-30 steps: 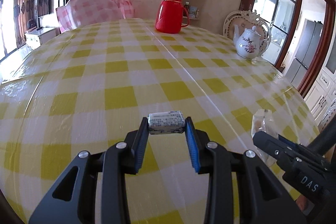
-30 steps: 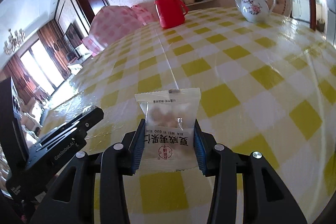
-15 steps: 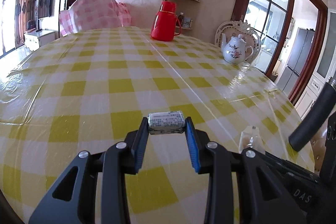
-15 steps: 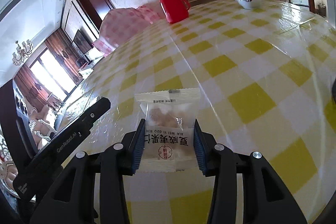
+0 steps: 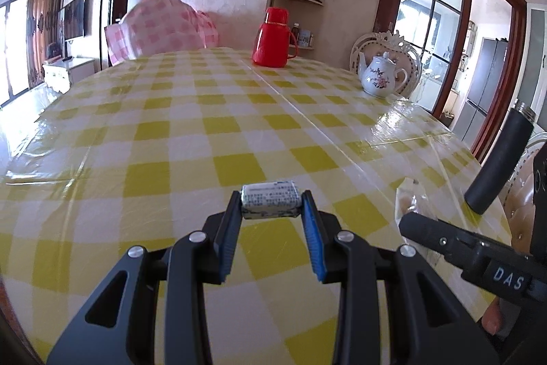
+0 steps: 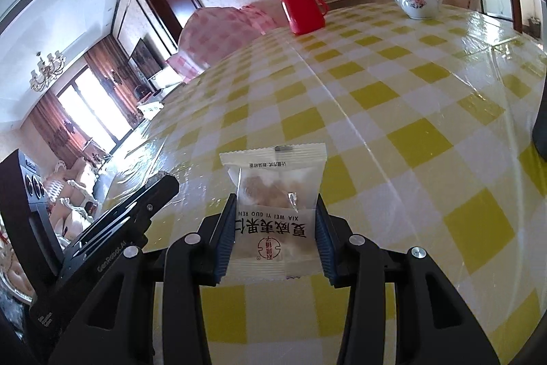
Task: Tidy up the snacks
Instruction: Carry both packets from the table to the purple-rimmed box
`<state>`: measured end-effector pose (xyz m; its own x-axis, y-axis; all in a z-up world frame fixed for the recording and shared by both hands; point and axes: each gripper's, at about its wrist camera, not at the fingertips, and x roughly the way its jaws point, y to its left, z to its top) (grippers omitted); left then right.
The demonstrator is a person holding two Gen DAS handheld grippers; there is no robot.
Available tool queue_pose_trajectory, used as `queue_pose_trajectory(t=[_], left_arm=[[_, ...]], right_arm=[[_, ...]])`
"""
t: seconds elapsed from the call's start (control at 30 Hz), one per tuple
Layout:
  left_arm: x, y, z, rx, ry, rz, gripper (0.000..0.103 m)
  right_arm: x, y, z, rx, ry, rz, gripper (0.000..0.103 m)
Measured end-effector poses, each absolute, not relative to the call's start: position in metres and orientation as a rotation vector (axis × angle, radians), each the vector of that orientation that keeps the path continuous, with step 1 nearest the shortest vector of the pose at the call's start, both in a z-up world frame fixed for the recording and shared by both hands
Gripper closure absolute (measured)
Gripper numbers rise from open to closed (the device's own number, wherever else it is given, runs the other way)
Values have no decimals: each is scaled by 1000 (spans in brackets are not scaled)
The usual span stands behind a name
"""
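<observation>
— Nearest to me, what's held?
— My left hand-held gripper is clamped on a small wrapped candy; my right hand-held gripper pinches a white nut packet, both above the checked table.
— Farther off?
— Red thermos, then a teapot far right.

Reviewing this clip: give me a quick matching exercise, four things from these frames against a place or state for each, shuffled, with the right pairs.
Things:
1. small wrapped candy
2. nut snack packet
3. red thermos
4. floral teapot

Places or states:
A. standing at the table's far side, by the flower shelf
B. clamped in the right gripper
C. standing on the table in front of the ornate chair
D. clamped in the left gripper

Pairs: 1-D, 2-B, 3-A, 4-C
</observation>
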<state>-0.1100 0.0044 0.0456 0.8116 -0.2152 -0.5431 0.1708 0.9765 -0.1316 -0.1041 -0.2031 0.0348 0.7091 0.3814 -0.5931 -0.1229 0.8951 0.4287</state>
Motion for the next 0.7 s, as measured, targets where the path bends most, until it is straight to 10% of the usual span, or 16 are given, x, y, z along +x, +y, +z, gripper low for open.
queue_pose_trajectory(t=[0.7], left_arm=[[-189,64,78,-61,516,-145,68]], right_arm=[[-142,-152,73,275,676,396,61]])
